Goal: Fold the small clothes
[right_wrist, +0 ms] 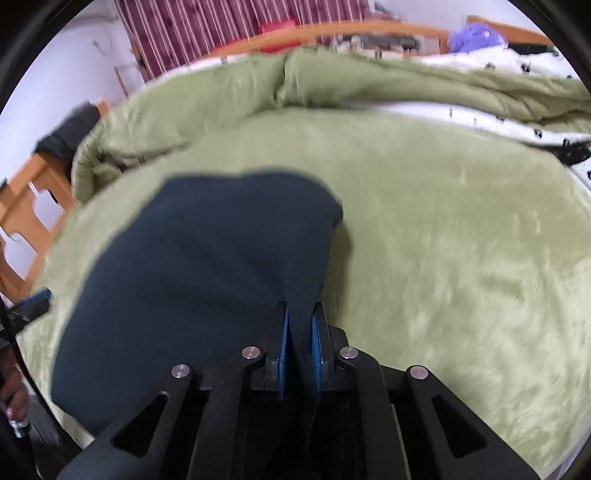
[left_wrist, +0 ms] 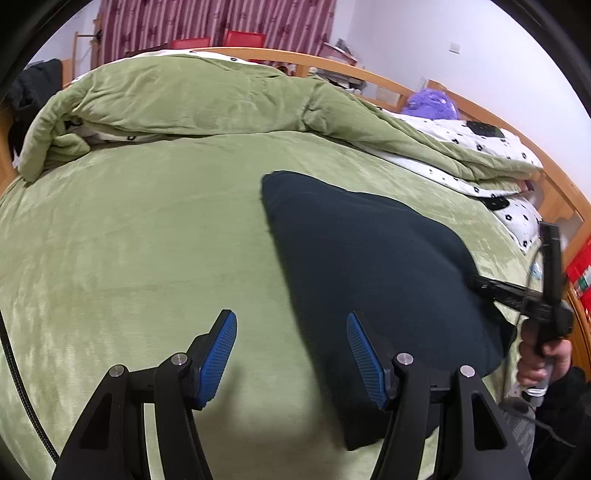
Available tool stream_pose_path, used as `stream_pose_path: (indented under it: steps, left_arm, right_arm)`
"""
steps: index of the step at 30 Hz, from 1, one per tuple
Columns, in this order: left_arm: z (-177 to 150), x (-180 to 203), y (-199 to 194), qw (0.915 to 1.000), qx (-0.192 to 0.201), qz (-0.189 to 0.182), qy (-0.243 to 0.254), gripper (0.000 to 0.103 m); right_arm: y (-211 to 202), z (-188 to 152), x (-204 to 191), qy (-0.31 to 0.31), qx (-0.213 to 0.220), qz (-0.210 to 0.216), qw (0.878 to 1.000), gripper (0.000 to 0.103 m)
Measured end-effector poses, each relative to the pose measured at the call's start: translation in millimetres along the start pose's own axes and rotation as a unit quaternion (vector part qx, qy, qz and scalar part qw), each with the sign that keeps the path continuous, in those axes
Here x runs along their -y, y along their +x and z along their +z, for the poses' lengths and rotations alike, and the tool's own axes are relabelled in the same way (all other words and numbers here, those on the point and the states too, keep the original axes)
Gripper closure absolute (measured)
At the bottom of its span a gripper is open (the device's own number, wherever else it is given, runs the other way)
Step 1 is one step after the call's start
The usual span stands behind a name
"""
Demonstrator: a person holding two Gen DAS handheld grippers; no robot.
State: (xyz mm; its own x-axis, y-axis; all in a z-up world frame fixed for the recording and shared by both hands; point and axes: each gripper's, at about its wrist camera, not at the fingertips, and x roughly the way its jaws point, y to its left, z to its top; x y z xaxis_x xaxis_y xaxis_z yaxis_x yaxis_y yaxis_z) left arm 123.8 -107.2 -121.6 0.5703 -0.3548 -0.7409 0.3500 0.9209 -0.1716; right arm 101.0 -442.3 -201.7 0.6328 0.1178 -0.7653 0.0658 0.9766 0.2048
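My right gripper (right_wrist: 300, 325) was clamped on the near edge of the dark navy garment (right_wrist: 207, 266), which lay on the green blanket (right_wrist: 461, 240); my left gripper (left_wrist: 291, 343) hung spread wide and empty, its right pad (left_wrist: 364, 360) over the garment's left edge.

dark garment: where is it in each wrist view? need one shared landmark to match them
Left wrist: dark garment lies right of centre on the green blanket, beside the open left gripper.
Right wrist: left of centre, its edge pinched in the right gripper.
Shared landmark: purple plush by the headboard.
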Motion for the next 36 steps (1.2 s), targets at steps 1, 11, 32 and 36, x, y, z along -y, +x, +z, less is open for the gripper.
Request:
stream_pose_path:
  steps: [1, 11, 32, 36]
  left_arm:
    - [-0.7, 3.8, 0.5, 1.0, -0.001, -0.003, 0.003, 0.043]
    - [-16.5, 43.7, 27.5, 0.9973, -0.032, 0.0, 0.065, 0.042]
    - [0.7, 17.6, 46.5, 0.9993, -0.021, 0.004, 0.029, 0.037]
    - [23.8, 8.7, 60.8, 0.9997, -0.017, 0.011, 0.011, 0.036]
  right_arm:
    - [0.3, -0.1, -2.2, -0.006, 0.003, -0.008, 1.0, 0.09]
    - [-58.9, 4.1, -25.5, -0.047, 0.079, -0.019, 0.996, 0.074]
    - [-26.8, 9.4, -37.1, -0.088, 0.024, 0.01, 0.996, 0.077]
    - [-14.6, 37.8, -55.3, -0.092, 0.03, 0.035, 0.995, 0.076]
